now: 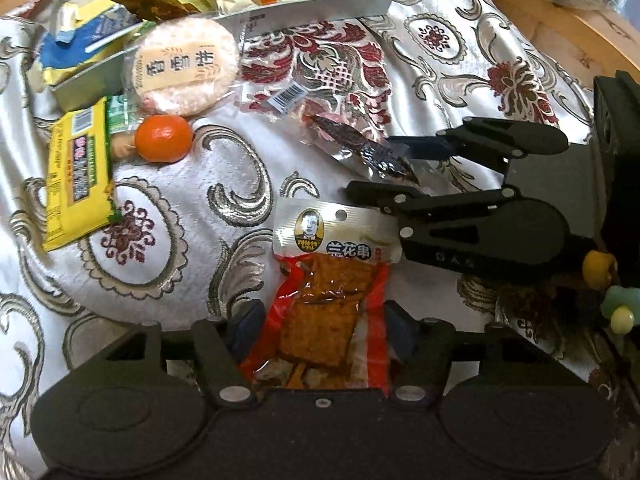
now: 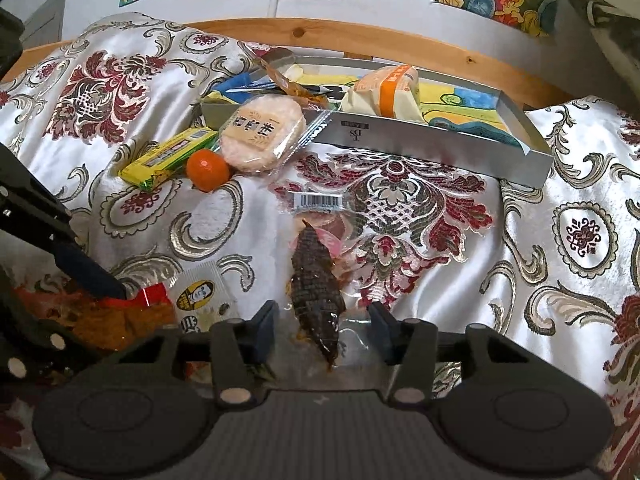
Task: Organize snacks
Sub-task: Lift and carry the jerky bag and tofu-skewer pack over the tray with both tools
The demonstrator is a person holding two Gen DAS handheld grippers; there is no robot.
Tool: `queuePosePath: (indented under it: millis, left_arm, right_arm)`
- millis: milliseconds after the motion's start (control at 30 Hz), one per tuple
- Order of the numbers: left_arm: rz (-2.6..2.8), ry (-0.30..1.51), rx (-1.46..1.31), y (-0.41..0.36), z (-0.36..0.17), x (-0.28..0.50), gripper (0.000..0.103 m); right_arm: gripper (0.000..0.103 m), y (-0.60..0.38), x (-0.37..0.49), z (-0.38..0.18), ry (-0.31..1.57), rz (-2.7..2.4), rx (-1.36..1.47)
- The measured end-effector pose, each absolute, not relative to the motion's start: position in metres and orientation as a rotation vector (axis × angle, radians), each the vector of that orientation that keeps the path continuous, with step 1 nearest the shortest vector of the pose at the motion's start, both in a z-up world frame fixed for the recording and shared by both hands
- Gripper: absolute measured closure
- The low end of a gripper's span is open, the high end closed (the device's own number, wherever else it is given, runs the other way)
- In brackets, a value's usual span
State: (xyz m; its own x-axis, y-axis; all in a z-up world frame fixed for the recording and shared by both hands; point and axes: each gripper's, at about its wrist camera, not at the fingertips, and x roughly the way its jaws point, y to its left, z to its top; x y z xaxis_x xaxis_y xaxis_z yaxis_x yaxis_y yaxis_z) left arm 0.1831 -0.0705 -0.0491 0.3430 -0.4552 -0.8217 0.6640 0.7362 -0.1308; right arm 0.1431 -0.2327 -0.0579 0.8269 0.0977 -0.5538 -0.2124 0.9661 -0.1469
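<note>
Both grippers down on the patterned cloth rn. Left gripper has its jaws apart w/ the red tofu pack between them; right gripper is spread too, around a clear pack of dark dried meat. Silver tray of snacks sits further back, orange + round rice cracker beside it.

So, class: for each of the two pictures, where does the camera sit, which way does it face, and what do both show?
Left wrist: sits on the left gripper, faces along open fingers straddling the red tofu snack packet; the right gripper shows at right.
Right wrist: sits on the right gripper, faces the wall, open around the dark dried snack packet.
Shared: the orange, the silver box.
</note>
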Motion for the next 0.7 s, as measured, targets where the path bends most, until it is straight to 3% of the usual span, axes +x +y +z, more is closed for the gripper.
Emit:
queuePosePath:
  millis: [267,700]
  left_arm:
    - [-0.606,0.991,0.272,-0.073,-0.038,0.170,0.049]
    - [-0.473,0.887,0.399,-0.079,-0.019,0.129,0.055]
  right_arm:
    - [0.053,-0.203,0.127,-0.052,0.527,0.137,-0.398]
    - [0.053,-0.210,0.105,-0.014,0.463,0.135,-0.337]
